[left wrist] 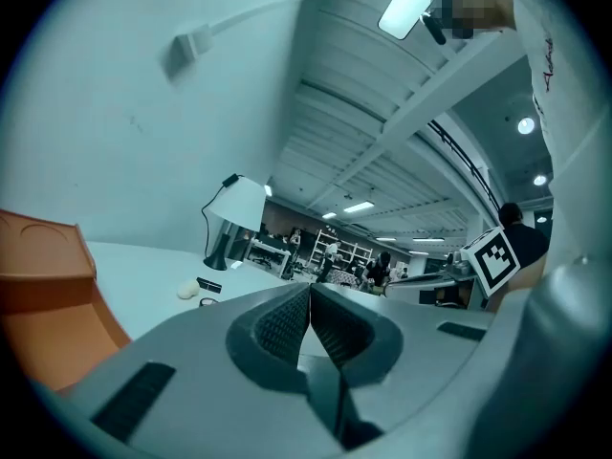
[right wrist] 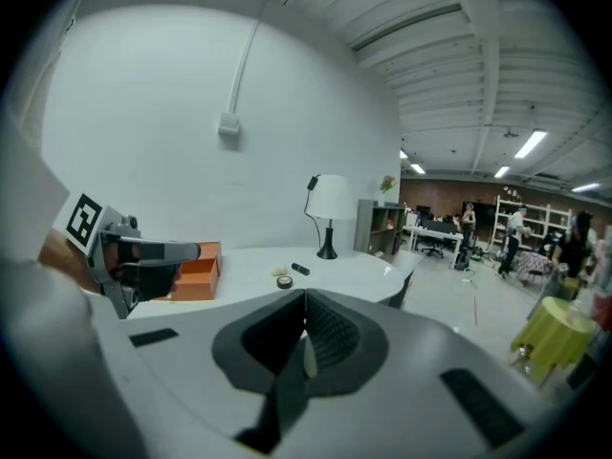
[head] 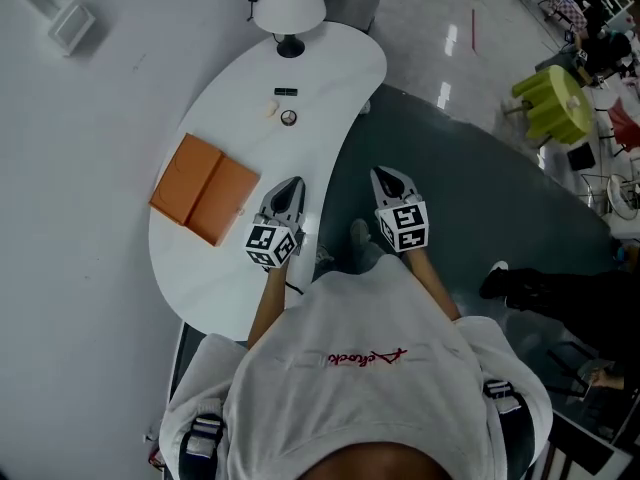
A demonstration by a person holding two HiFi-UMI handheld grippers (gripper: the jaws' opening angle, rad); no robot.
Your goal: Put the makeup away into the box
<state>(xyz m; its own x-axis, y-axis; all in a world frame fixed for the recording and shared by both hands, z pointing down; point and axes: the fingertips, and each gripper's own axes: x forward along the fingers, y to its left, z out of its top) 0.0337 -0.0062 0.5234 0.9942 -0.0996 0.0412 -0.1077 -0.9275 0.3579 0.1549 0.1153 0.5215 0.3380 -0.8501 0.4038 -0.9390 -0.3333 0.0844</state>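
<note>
An open orange box point(head: 205, 188) lies on the left side of the white curved table point(head: 330, 63). Beyond it sit a black stick point(head: 286, 92), a cream puff point(head: 271, 109) and a round compact point(head: 288, 118). My left gripper point(head: 289, 185) hovers over the table's near right edge, right of the box, shut and holding nothing. My right gripper point(head: 386, 176) is off the table over the dark floor, also shut and holding nothing. The left gripper view shows the box point(left wrist: 38, 295) and the puff point(left wrist: 187, 292). The right gripper view shows the box point(right wrist: 196, 271), the compact point(right wrist: 284, 281) and the stick point(right wrist: 300, 269).
A white lamp point(head: 289, 8) stands at the table's far end. A yellow-green stool point(head: 555, 103) and a bystander's dark shoes point(head: 505, 283) are on the floor to the right. A white wall point(head: 80, 118) runs along the table's left side.
</note>
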